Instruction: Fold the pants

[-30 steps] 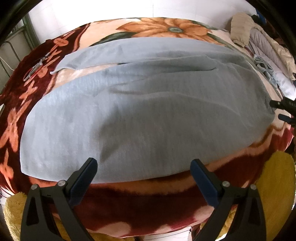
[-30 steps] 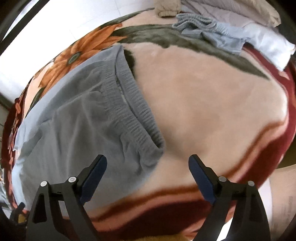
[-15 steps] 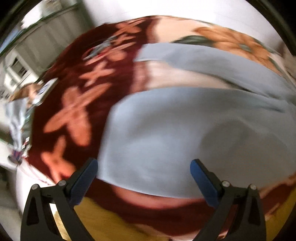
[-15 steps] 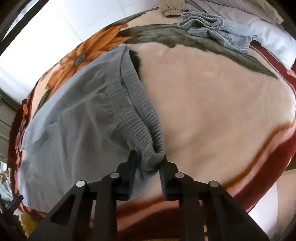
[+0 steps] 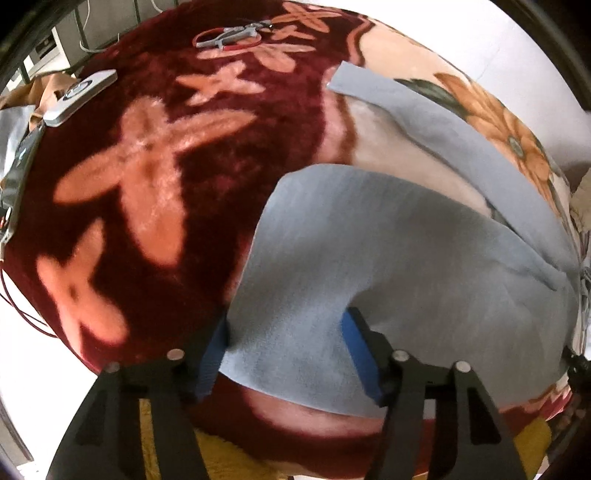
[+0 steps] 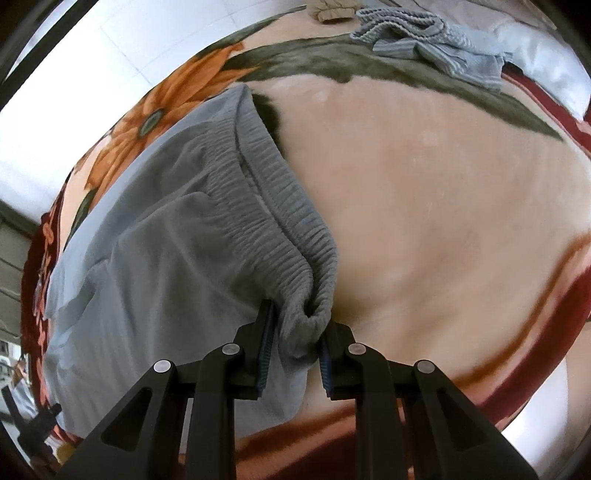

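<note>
Grey pants [image 5: 406, 251] lie flat on a floral blanket [image 5: 147, 184], legs spread in a V. My left gripper [image 5: 284, 350] points down over the near leg's hem corner. Its jaws are closing, with the hem fabric between the blue pads [image 5: 356, 350], which still stand well apart. In the right wrist view the ribbed waistband [image 6: 266, 206] runs up from the near corner of the pants. My right gripper [image 6: 295, 350] is shut on that corner, and the bunched elastic bulges between its pads.
Pliers with red handles [image 5: 232, 35] and a flat white device [image 5: 79, 98] lie on the blanket's dark red part. A crumpled grey-blue garment [image 6: 432, 40] and a white pillow [image 6: 546, 62] sit at the far right. Yellow cloth [image 5: 229, 454] hangs at the bed's near edge.
My left gripper slid left along the pants to the leg hem, rolled, and its jaws narrowed around the corner. My right gripper closed on the waistband corner and has stayed there.
</note>
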Available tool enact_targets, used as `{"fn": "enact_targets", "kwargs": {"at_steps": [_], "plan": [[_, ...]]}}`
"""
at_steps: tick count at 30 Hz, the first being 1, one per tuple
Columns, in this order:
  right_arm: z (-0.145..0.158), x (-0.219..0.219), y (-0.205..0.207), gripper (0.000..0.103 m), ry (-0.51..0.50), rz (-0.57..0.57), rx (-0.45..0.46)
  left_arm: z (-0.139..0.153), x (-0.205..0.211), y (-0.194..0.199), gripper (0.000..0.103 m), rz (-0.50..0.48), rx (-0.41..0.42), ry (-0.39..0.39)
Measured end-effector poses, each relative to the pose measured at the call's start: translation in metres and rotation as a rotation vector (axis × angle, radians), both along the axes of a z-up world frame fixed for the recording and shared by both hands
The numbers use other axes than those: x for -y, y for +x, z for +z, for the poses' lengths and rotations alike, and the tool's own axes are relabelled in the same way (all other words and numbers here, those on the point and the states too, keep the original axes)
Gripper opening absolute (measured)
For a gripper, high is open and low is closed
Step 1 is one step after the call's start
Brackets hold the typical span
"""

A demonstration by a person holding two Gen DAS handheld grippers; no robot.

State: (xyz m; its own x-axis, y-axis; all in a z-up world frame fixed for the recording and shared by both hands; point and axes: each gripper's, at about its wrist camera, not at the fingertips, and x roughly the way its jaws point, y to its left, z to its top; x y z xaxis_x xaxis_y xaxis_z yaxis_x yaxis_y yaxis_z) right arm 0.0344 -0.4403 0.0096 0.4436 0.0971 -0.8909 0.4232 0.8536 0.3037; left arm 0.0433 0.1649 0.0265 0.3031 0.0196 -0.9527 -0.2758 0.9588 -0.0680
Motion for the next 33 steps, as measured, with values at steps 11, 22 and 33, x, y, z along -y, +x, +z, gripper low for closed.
{"fn": "enact_targets", "kwargs": {"at_steps": [11, 22, 33], "plan": [[0.036, 0.02, -0.026, 0.009, -0.002, -0.076, 0.089, 0.014, -0.007, -0.005, 0.009, -0.017, 0.032, 0.028], [-0.004, 0.021, -0.014, 0.015, -0.059, -0.024, -0.061, 0.011, -0.013, -0.003, 0.032, -0.021, 0.01, 0.084], [0.063, 0.015, -0.003, 0.037, -0.256, 0.029, -0.021, 0.042, -0.025, 0.013, 0.055, -0.016, 0.093, 0.078]]}}
